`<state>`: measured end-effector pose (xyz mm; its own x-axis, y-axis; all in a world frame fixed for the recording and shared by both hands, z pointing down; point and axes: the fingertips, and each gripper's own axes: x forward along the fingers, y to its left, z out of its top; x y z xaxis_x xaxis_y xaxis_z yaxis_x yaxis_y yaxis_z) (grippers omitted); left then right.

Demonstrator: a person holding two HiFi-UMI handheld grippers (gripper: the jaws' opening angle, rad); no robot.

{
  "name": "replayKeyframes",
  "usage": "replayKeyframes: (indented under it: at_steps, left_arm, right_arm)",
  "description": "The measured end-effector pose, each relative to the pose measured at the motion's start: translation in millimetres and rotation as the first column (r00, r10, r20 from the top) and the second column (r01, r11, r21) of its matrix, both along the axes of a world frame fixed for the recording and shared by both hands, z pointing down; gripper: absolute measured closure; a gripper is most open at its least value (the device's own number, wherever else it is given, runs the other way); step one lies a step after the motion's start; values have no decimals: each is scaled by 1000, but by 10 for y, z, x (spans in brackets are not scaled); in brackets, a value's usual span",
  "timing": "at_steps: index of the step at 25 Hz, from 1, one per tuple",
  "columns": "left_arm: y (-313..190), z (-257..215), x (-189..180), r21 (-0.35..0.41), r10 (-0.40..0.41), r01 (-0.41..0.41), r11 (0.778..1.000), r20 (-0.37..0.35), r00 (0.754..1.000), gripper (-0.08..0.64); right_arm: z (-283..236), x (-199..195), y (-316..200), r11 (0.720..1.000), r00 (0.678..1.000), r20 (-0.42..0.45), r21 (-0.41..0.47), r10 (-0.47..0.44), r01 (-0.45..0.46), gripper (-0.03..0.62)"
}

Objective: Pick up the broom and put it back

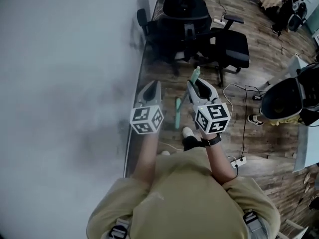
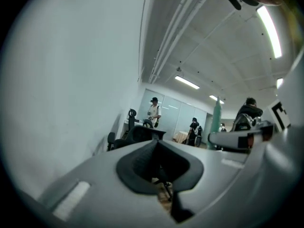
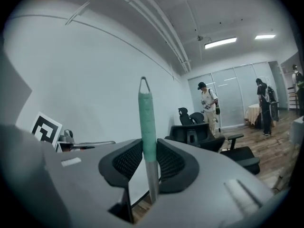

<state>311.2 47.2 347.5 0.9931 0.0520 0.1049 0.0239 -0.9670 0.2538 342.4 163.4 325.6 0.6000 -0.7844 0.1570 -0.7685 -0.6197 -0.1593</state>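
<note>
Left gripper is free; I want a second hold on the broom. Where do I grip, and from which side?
Best grip the grey shaft just below the green sleeve, under the right gripper, which is clamped on that sleeve. It stands upright with the left gripper beside it on the left, jaws shut: open them and come in level from that side.
</note>
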Motion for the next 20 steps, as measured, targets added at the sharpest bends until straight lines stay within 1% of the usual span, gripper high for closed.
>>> replayKeyframes:
  at_steps: [3, 5, 7, 9, 12, 14, 16, 18, 20]
  left_arm:
    - [-87, -176, 363, 18, -66, 67, 998, -22, 998, 558]
    - [-161, -277, 554, 29, -115, 117, 993, -41, 992, 558]
    - [-237, -288, 670, 38, -169, 170, 985, -42, 985, 558]
    - [-322, -186, 674, 40, -236, 236, 971, -22, 972, 558]
    - [-480, 100, 503, 43, -341, 340, 940, 46, 939, 558]
    - [-629, 272, 395, 36, -399, 397, 917, 90, 913, 558]
    - [-823, 398, 260, 28, -453, 453, 891, 119, 883, 558]
    - [-1058, 466, 122, 30, -501, 502, 865, 136, 855, 558]
    - [-1324, 503, 49, 29, -542, 543, 839, 137, 829, 558]
  right_arm:
    - [-228, 416, -164, 996, 996, -38, 23, -86, 87, 503]
    - [-347, 653, -296, 988, 987, -58, 31, -148, 150, 505]
    - [-372, 848, -431, 977, 977, -62, 33, -206, 209, 506]
    - [-288, 971, -567, 963, 962, -49, 22, -268, 270, 505]
    - [-44, 1015, -797, 932, 932, -8, 8, -362, 362, 499]
    - [135, 1059, -975, 916, 916, 33, 0, -400, 400, 492]
    - [302, 1070, -1184, 900, 899, 67, -17, -433, 435, 483]
    - [392, 1050, -1431, 882, 881, 72, -30, -467, 470, 479]
    - [397, 1061, -1716, 865, 866, 46, -35, -498, 500, 479]
